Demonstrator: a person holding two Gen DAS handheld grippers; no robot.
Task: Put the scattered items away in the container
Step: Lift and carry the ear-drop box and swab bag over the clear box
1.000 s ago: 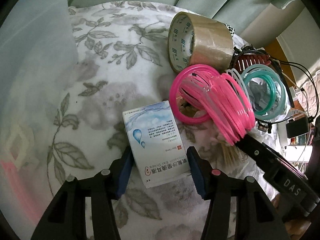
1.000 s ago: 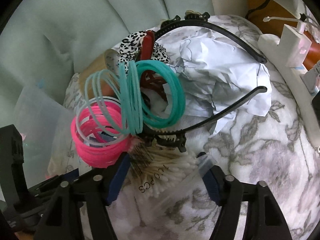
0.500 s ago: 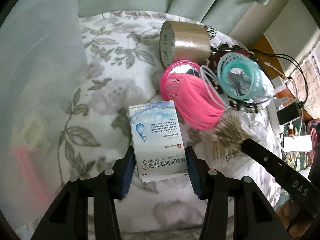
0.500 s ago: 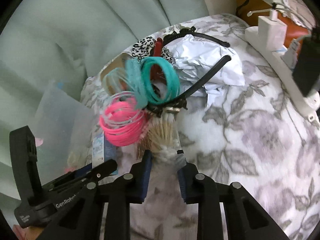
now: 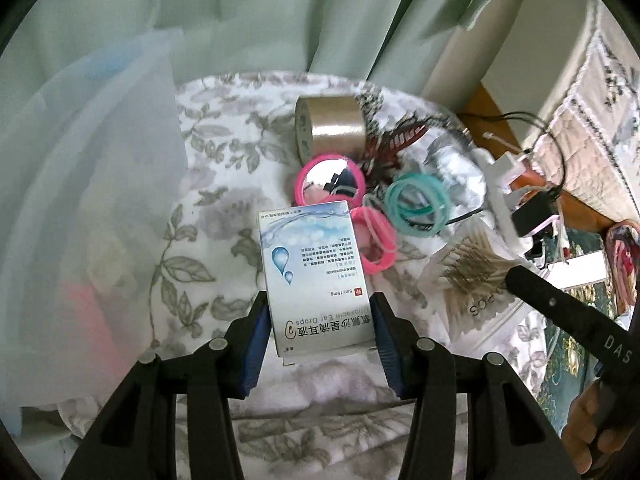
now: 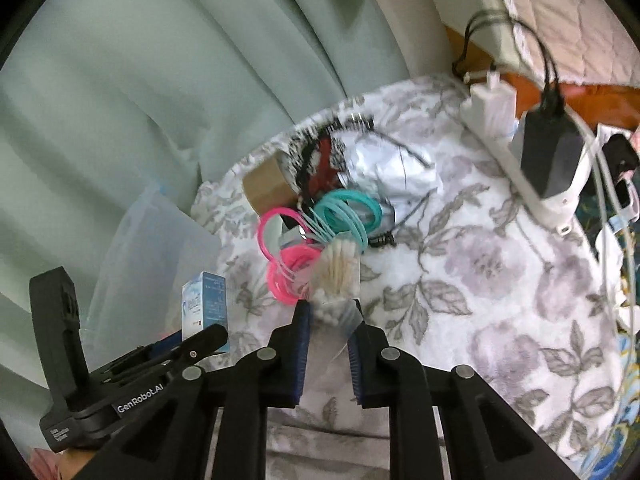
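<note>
My left gripper (image 5: 318, 328) is shut on a white and blue ear drops box (image 5: 314, 280) and holds it above the floral cloth; the box also shows in the right wrist view (image 6: 204, 306). My right gripper (image 6: 328, 336) is shut on a clear bag of cotton swabs (image 6: 336, 276), lifted off the cloth; the bag also shows in the left wrist view (image 5: 468, 276). The translucent container (image 5: 88, 208) stands at the left, and in the right wrist view (image 6: 156, 264) too. Pink bands (image 5: 376, 240), teal bands (image 5: 416, 208), a pink mirror (image 5: 330, 180) and a tape roll (image 5: 332, 126) lie on the cloth.
Crumpled white paper (image 6: 384, 172), a black headband and a dark red hair clip (image 6: 324, 160) lie behind the bands. A white power strip (image 6: 532, 160) with a black charger and cables runs along the right. Green curtain hangs behind.
Both grippers have risen and pulled back. The left has lifted the ear drops box and the right has lifted the cotton swab bag off the pile. The bands stayed on the cloth.
</note>
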